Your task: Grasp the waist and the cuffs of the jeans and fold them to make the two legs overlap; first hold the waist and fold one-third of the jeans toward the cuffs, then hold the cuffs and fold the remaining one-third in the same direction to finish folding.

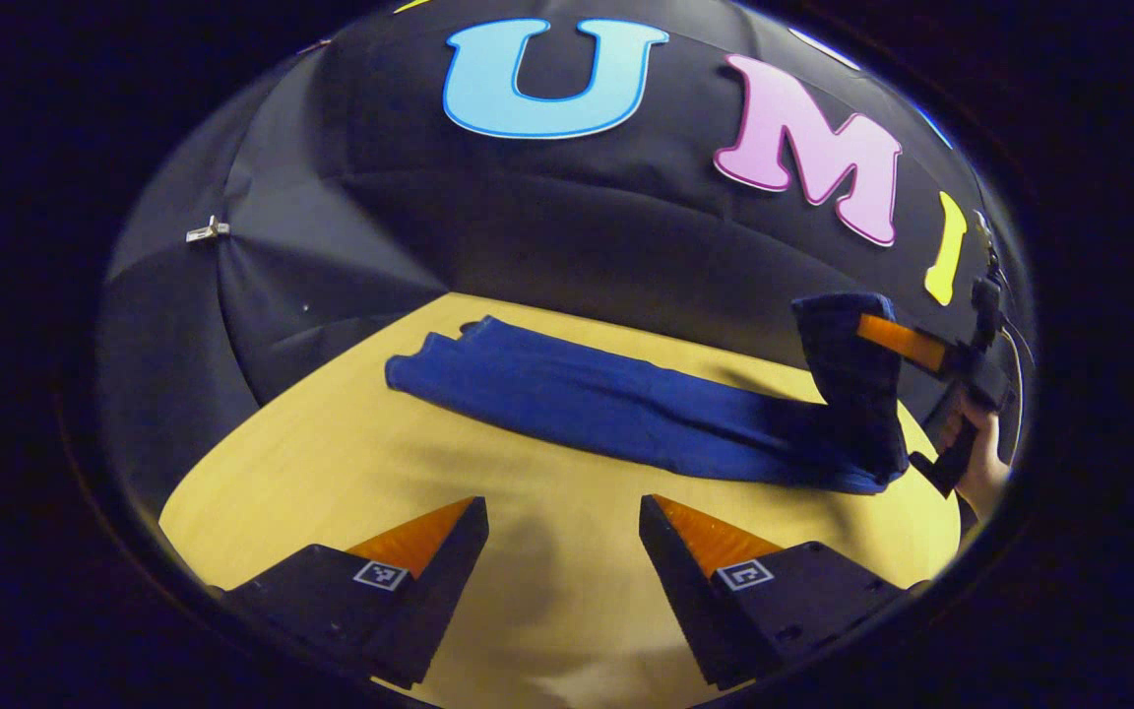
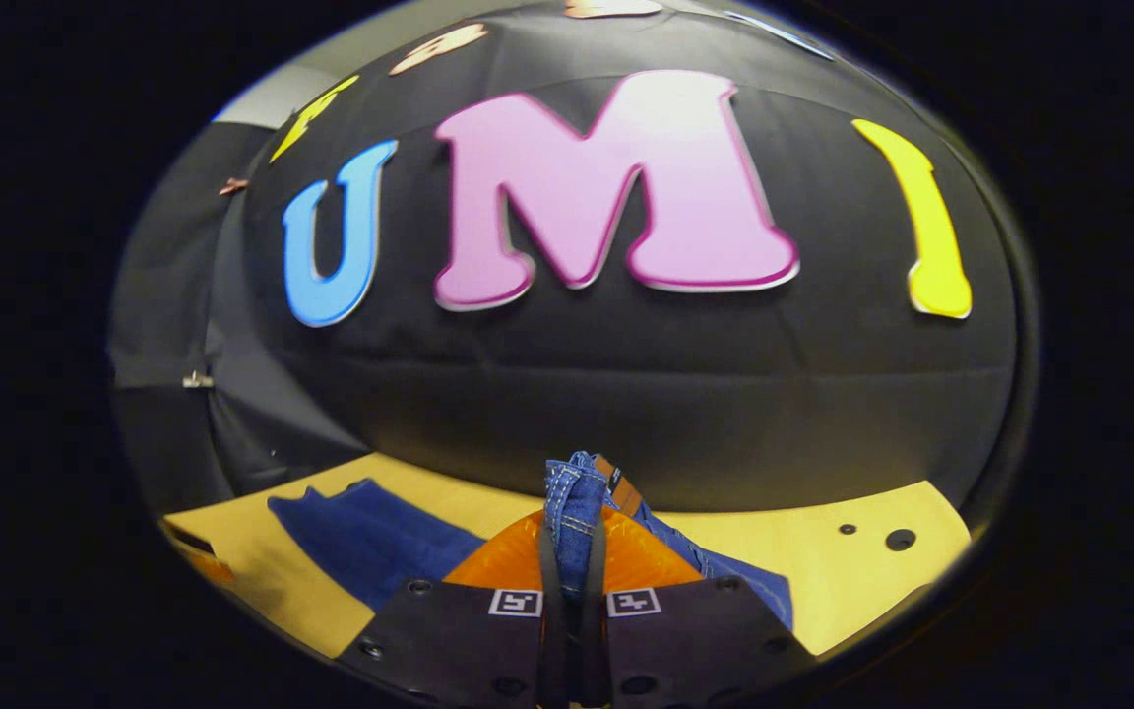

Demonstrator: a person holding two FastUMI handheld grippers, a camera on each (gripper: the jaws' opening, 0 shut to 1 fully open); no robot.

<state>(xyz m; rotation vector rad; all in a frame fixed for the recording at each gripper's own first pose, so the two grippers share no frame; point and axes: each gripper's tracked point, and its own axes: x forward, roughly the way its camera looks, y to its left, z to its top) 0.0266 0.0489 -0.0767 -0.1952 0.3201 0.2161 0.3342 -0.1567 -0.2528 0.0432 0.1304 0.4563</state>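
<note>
waist of the long dark blue denim jeans (image 1: 626,409) is being clamped, raised, by right gripper (image 2: 573,551); cuffs are lying leftward, nearer the left gripper (image 1: 562,537), fingers apart.

both views look low across the table (image 1: 567,591) toward the wall, sharing the jeans (image 1: 626,414).

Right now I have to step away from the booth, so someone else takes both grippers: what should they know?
Right gripper: shut on the waist of the jeans, lifted off the table.
Left gripper: open, above bare table, near side of the jeans.
Jeans: legs overlapped, lying flat, cuffs at the far end.
Done: legs overlapped, waist grasped and raised.
Left: lay the waist third toward the cuffs, then fold the cuffs third over.
</note>
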